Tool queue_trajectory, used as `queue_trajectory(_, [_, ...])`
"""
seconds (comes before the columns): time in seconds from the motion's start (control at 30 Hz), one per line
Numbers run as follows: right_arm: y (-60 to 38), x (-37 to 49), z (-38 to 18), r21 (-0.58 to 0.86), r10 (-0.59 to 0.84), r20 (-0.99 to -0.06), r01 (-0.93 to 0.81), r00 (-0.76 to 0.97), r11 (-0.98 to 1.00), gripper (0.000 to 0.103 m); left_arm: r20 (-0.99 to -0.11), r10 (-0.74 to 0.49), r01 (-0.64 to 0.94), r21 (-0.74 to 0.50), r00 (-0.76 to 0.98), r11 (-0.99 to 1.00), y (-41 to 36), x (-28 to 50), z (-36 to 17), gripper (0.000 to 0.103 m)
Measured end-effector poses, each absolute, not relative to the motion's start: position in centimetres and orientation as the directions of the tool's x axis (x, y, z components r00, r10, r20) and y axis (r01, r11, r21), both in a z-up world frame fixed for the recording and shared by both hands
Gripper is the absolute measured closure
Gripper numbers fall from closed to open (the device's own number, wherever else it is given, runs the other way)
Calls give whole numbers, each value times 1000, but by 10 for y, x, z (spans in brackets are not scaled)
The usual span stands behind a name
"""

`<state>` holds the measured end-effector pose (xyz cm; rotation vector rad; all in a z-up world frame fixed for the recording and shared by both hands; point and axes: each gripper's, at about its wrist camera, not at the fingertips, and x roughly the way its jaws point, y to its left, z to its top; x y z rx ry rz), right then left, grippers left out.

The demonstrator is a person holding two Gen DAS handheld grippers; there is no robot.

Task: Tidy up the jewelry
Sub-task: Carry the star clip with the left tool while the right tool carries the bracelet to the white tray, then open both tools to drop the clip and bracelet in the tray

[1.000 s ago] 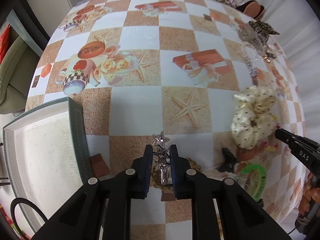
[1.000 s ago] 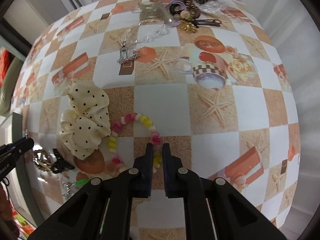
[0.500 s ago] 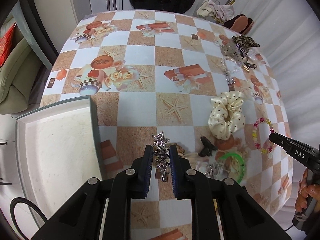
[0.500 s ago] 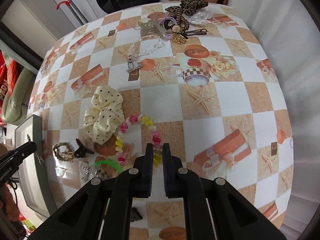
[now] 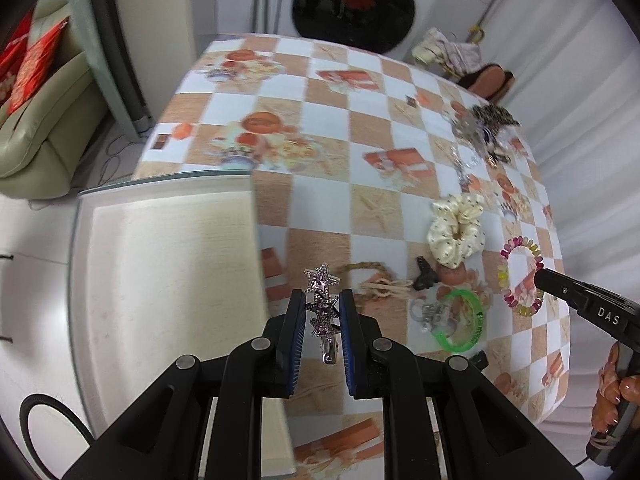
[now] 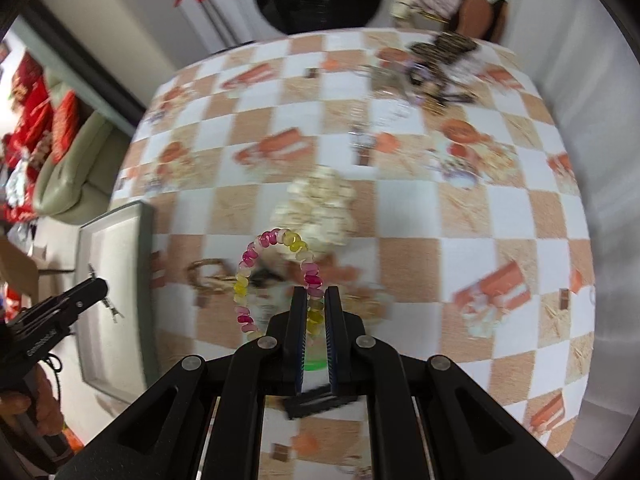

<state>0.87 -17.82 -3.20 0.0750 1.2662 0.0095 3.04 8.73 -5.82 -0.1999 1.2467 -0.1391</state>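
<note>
- Under both claws, the table [image 5: 328,216] wears a checked cloth of white and sandy-orange squares printed with starfish and gift boxes.
- At nine o'clock in the left wrist view, a shallow grey-rimmed tray with a pale cream floor [image 5: 160,264] sits on the table's edge.
- The left claw [image 5: 319,312], at six o'clock in its own view, is clenched on a silver hair clip set with three sparkling stars [image 5: 322,300]; the clip stands upright between the blue pads, its top star clear of the tips, above the cloth just beside the tray's right rim.
- The right claw [image 6: 316,304] is clamped on a coiled bead-like bracelet of pink, yellow and white [image 6: 276,276], whose loop sticks out toward eleven o'clock, lifted off the cloth.
- A cream polka-dot fabric scrunchie [image 5: 456,230] lies at three o'clock in the left wrist view.
- A bright green plastic bangle [image 5: 460,322] lies below it at four o'clock, touching a small silvery tangle.
- A tiny black claw clip [image 5: 424,278] lies between scrunchie and bangle.
</note>
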Motion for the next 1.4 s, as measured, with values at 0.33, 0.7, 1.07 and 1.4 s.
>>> queue_trajectory(0.33, [-57,36,-40,130,176,-946,-177,274,975,94,-925,-133,-142,-194,356,971,170,21,-61,82])
queue_trajectory(0.7, [54,90,-100,167,225,-958,-295,177,941,94,-938,-61,-248,-152,341,957,233,58,-110,82])
queue_trajectory(1.07, [73,119,-161,150,177,-981,-266,83,952,94,-967,-12,-254,-80,256,964,232,76,-160,82])
queue_trajectory(1.4, [72,126,-179,136,150,-988,-255,37,957,92,-971,40,-228,-15,236,974,223,80,-164,81])
